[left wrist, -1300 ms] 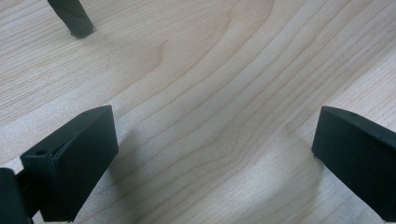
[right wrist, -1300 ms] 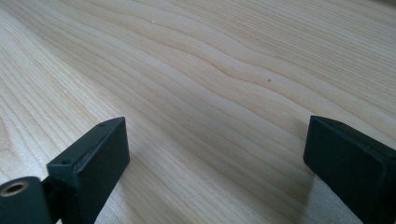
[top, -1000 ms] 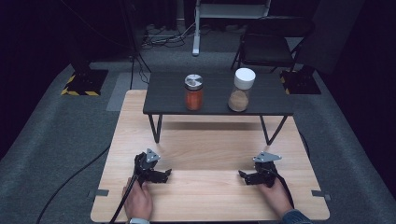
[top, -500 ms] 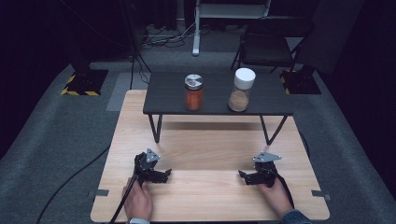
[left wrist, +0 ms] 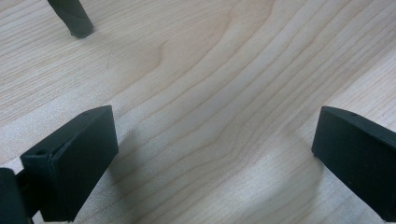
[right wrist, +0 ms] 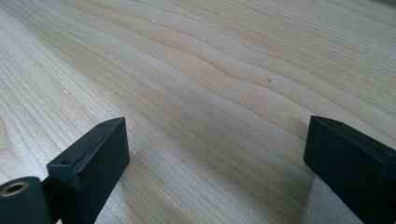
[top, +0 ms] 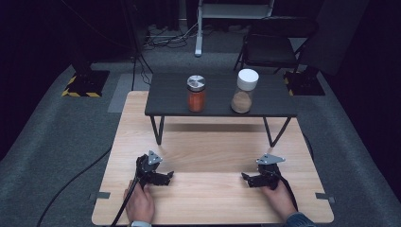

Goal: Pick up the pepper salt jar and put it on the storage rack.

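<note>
On a small dark shelf [top: 220, 101] at the far side of the wooden table [top: 213, 198] stand two jars. One jar [top: 196, 93] has a silver lid and orange-red contents. The other jar [top: 245, 91] has a white lid and tan powder. My left gripper [top: 168, 177] rests low on the table at the near left, open, its jaws wide apart over bare wood [left wrist: 210, 140]. My right gripper [top: 246, 178] rests at the near right, also open, with only wood grain [right wrist: 215, 154] between its jaws.
The shelf stands on thin black legs [top: 159, 130], one foot visible in the left gripper view [left wrist: 72, 18]. A black chair [top: 276, 47] and stands with cables sit on the grey carpet beyond the table. Cables trail from both grippers.
</note>
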Tool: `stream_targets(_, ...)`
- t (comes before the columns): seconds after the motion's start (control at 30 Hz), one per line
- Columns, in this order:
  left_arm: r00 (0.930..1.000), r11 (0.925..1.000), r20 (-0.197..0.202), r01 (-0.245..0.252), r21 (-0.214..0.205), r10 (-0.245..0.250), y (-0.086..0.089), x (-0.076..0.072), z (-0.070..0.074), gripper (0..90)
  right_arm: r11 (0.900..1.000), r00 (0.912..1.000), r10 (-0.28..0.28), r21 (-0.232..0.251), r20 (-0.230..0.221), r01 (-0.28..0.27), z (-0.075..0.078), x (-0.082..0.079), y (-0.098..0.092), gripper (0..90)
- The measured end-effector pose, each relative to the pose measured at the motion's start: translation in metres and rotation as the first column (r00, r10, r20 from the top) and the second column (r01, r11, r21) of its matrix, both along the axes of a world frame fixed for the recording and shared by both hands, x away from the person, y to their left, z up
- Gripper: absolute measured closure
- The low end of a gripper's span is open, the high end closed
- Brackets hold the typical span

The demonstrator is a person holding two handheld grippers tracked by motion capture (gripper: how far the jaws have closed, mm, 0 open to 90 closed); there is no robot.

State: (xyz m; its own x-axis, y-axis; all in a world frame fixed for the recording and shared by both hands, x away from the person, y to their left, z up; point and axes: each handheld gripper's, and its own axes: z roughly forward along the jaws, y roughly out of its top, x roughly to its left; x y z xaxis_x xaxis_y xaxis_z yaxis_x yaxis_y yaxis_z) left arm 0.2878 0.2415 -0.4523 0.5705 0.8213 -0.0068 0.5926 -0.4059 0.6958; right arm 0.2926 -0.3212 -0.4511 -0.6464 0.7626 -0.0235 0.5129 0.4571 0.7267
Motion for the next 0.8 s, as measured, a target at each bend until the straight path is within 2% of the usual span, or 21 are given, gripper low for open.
stream_targets(0.8,1.0000,1.0000,-0.003,-0.003,0.000,0.003,-0.0003,-0.0001,0.0002,0.2,1.0000,1.0000,0.001,0.003,-0.001,-0.001,-0.0001,0.0002,-0.0004,6.6)
